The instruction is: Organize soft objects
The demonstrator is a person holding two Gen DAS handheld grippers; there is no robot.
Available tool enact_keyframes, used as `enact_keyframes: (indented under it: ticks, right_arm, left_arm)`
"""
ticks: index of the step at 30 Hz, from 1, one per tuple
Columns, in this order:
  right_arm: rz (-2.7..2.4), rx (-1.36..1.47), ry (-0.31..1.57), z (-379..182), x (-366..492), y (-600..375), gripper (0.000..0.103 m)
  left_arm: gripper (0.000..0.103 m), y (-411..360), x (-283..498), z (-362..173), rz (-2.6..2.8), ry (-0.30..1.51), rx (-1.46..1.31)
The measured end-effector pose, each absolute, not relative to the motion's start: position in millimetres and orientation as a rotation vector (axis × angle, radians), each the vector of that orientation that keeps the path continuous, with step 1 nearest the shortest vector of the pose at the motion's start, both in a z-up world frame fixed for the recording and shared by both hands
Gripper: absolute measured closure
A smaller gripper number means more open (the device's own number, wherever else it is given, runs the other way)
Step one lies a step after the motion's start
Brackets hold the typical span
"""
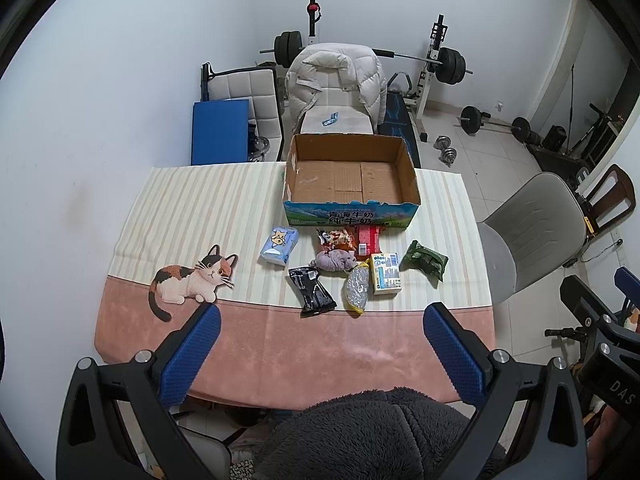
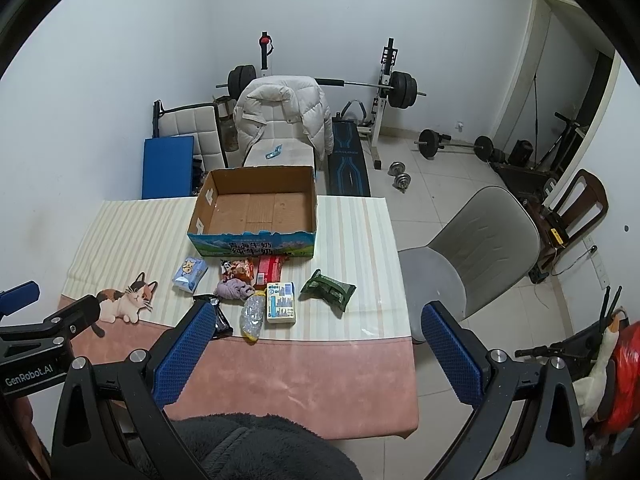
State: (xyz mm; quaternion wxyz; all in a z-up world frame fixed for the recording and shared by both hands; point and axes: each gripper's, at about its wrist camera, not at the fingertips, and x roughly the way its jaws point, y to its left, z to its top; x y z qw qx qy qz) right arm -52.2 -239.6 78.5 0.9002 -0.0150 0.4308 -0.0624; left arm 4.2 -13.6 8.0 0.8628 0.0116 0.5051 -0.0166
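Note:
An open, empty cardboard box [image 1: 349, 174] [image 2: 256, 208] stands at the table's far side. In front of it lie several soft packs: a light blue tissue pack [image 1: 279, 245] [image 2: 189, 274], a black pouch [image 1: 315, 291] [image 2: 218, 318], a purple cloth [image 1: 335, 261] [image 2: 234, 289], a clear beaded bag [image 1: 357, 288] [image 2: 253, 315], a white-blue pack [image 1: 385, 273] [image 2: 281, 302], a green pack [image 1: 424, 260] [image 2: 328, 289], and orange [image 1: 338, 238] and red [image 1: 368, 240] snack packs. My left gripper [image 1: 320, 316] and right gripper [image 2: 316, 316] hover open and empty above the near table edge.
The table has a striped and pink cloth [image 1: 280, 344] with a cat print [image 1: 192, 280]. A grey chair [image 2: 472, 256] stands at the right. A chair with a white jacket [image 1: 336, 80], a blue mat and gym weights stand behind the table.

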Motion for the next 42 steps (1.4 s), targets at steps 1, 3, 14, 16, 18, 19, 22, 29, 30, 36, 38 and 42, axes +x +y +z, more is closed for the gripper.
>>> enact_keyframes:
  ticks: [1,3,14,16,18,19,22,29,30,36,38,42]
  right_arm:
    - [-0.129,-0.032,0.891,78.7,-52.2,-239.9,0.000]
    - [-0.127,-0.033,0.890,80.9,-50.7,-239.6,0.000]
    - [-0.124,-0.036,0.890,83.2,-46.7,-239.3,0.000]
    - [-0.123,-0.037,0.889,83.0,-47.9,-239.0,0.000]
    - [-0.124,-0.037,0.888,82.9,-48.0,-239.1,0.000]
    - [-0.124,-0.036,0.888,83.0,-47.6,-239.4,0.000]
    - [-0.124,-0.036,0.888,82.7,-48.3,-239.0,0.000]
    - [-0.130,-0.014,0.902,79.2,-39.1,-243.3,0.000]
    - [-0.136,-0.001,0.906,76.7,-33.9,-247.1,0.000]
    - [-0.148,-0.006,0.970,34.1,13.8,-264.6,0.000]
    - [-0.137,-0.015,1.025,10.2,34.1,-267.9,0.000]
    - [-0.068,0.028,1.170,-62.4,85.8,-274.5,0.000]
  left_arm:
    - [0.000,-13.8,3.9,7.8,-0.035,1.059,0.025]
    - [0.000,-12.9,4.4,7.3,-0.033,1.058,0.023]
    - [0.000,-12.4,4.3,7.4,-0.034,1.059,0.023]
    - [0.000,-12.2,4.4,7.4,-0.034,1.059,0.025]
    - [0.000,-11.8,4.4,7.5,-0.034,1.057,0.023]
    - [0.000,-11.3,4.7,7.4,-0.034,1.056,0.022]
    - [0.000,-11.4,4.5,7.4,-0.034,1.057,0.020]
    - [0.000,-11.6,15.4,0.0,-0.045,1.084,0.003]
    - [0.000,-10.8,21.5,-2.8,-0.040,1.083,-0.003]
    - [0.000,0.6,72.3,-33.1,0.017,1.100,-0.054]
    - [0.000,4.5,90.4,-51.5,0.028,1.132,-0.057]
    - [0.000,7.9,130.6,-107.4,0.045,1.234,-0.040]
